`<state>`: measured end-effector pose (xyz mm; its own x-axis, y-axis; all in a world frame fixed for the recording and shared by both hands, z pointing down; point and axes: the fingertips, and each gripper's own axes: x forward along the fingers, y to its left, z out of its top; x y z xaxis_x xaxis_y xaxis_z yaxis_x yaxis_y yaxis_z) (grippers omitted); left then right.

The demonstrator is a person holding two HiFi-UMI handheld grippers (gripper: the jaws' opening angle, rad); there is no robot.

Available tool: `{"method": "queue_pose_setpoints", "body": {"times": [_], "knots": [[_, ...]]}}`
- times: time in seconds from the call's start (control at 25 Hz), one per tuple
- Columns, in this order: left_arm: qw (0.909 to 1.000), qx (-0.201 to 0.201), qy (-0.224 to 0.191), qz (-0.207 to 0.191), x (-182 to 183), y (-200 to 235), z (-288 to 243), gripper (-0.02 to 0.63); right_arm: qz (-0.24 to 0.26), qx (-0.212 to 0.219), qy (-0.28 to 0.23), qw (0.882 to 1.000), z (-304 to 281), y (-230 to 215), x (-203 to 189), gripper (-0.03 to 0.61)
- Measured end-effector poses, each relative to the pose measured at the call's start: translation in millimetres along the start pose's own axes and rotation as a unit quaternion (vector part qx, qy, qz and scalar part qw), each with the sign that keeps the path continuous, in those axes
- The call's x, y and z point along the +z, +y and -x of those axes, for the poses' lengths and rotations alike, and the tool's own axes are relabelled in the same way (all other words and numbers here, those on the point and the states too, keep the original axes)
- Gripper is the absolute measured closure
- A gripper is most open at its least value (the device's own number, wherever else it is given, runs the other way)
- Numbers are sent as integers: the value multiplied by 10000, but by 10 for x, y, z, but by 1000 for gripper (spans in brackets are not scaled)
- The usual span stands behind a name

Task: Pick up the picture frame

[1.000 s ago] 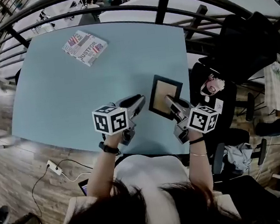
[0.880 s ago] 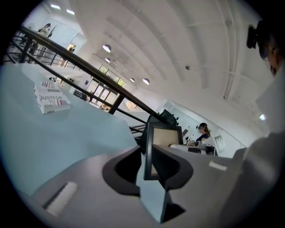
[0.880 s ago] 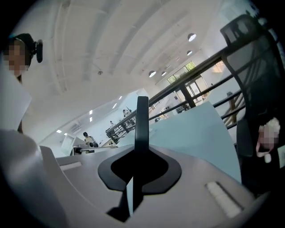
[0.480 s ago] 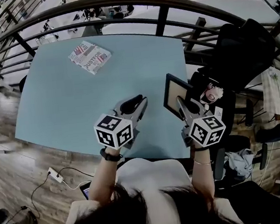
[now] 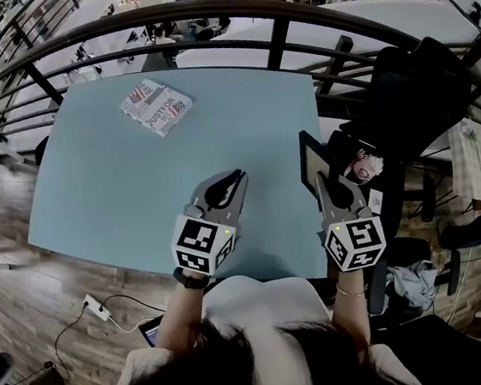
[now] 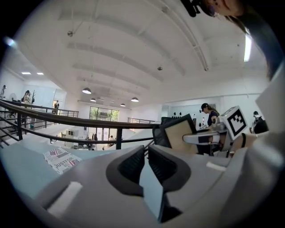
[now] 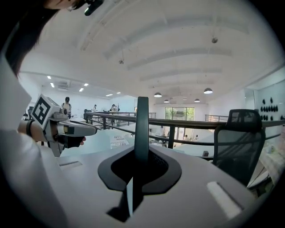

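The picture frame, dark-rimmed with a tan middle, hangs above the table's right edge and stands nearly on edge. My right gripper is shut on its near rim. In the right gripper view the frame shows as a thin dark upright bar pinched between the jaws. From the left gripper view its tan face is visible, with the right gripper clamped on it. My left gripper hovers over the table to the frame's left, its jaws shut on nothing.
The light blue table carries a printed magazine at the far left. A dark metal railing curves round the far side. A black office chair stands right of the table, close to the frame. A wooden floor lies below.
The frame has left the table, where it lay flat, and now stands on edge in the right gripper. Both grippers rose and rolled; the left one stayed shut and empty.
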<state>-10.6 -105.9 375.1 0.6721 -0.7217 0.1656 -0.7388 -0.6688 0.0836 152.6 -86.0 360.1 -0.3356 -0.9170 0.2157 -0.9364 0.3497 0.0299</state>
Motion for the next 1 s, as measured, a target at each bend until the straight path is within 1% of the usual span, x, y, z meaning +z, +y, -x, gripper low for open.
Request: {"method": "queue_pose_setpoints", "body": {"times": [0.12, 0.24, 0.52, 0.68, 1.0], "knots": [[9998, 176, 25, -91, -49, 87, 7, 555, 171, 44, -103, 9998, -6, 13, 17, 566], [9995, 306, 54, -67, -101, 182, 13, 557, 294, 36, -162, 9994, -44, 2, 15, 566], [9980, 623, -74, -52, -100, 385, 75, 557, 334, -96, -224, 9991, -86, -86, -16, 566], [9978, 664, -55, -47, -99, 443, 42, 557, 326, -87, -242, 9991, -141, -98, -29, 566], [9983, 580, -51, -32, -86, 474, -72, 557, 246, -79, -292, 9992, -222, -110, -15, 565]]}}
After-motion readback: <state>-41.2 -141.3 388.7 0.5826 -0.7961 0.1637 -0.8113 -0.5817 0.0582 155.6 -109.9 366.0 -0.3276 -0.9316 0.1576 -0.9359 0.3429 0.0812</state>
